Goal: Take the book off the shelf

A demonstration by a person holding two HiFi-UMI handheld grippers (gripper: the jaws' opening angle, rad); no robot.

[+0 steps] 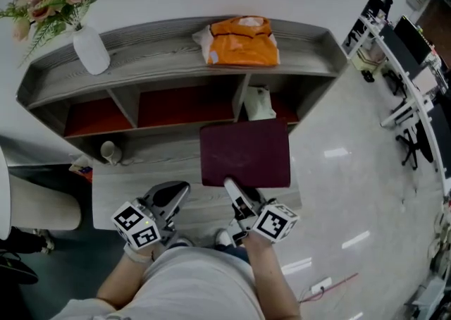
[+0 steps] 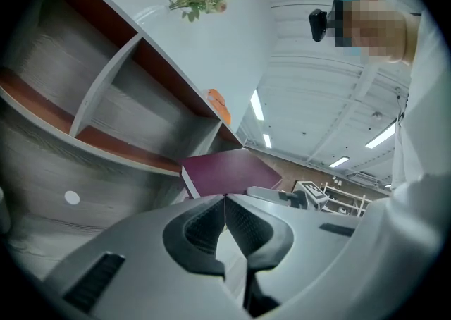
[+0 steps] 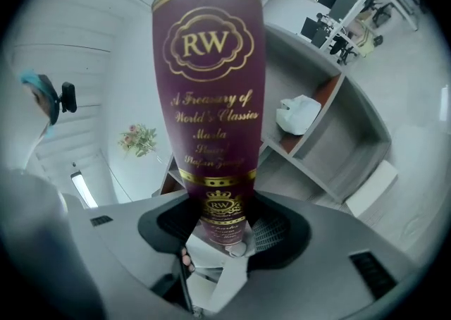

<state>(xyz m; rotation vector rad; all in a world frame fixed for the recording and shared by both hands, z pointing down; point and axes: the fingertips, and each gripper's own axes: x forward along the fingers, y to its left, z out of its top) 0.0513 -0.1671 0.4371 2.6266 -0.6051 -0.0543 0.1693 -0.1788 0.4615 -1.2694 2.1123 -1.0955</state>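
Book clear of shelf, hanging flat in front of right bay. Right gripper clamped on book's near edge (probably for firm carry). Right arm stretched forward, wrist level. Left gripper empty, jaws together, parked low left near body, likely out of the way.
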